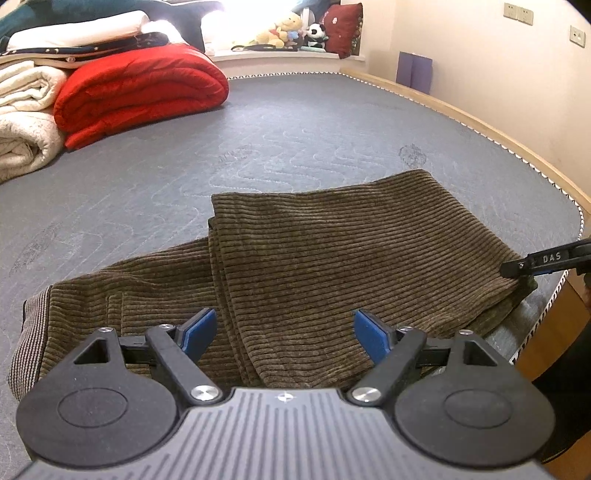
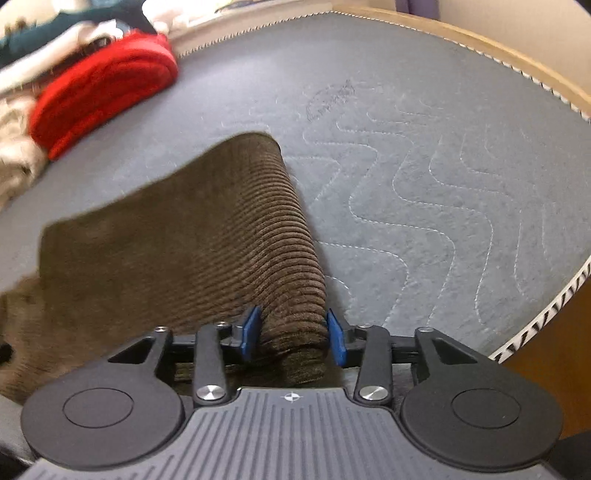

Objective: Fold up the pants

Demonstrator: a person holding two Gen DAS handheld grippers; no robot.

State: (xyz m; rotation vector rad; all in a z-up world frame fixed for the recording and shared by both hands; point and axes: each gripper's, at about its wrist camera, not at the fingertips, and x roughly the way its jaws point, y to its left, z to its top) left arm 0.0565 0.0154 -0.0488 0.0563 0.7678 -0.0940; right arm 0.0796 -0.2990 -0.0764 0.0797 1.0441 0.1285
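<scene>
left wrist view: brown corduroy pants (image 1: 314,266) lying on grey quilted mattress (image 1: 295,129), one part folded over another, striped waistband (image 1: 31,332) at near left
left gripper (image 1: 284,332): hovering over near edge of pants, blue pads far apart, nothing between them pressed or held
right gripper (image 1: 524,267): seen at far right edge, at the right corner of the pants
right wrist view: right gripper (image 2: 293,334) with a rolled fold of the pants (image 2: 207,229) between its blue pads; small gaps on both sides, grip loosened, no clear pressing
surroundings: red quilt (image 1: 144,92) and cream blankets (image 1: 26,122) stacked far left; soft toys (image 1: 291,31) and dark red cushion (image 1: 343,27) on far sill; purple blocks (image 1: 413,72) by right wall
in the way: mattress around pants bare; wooden bed edge (image 1: 480,118) along right
</scene>
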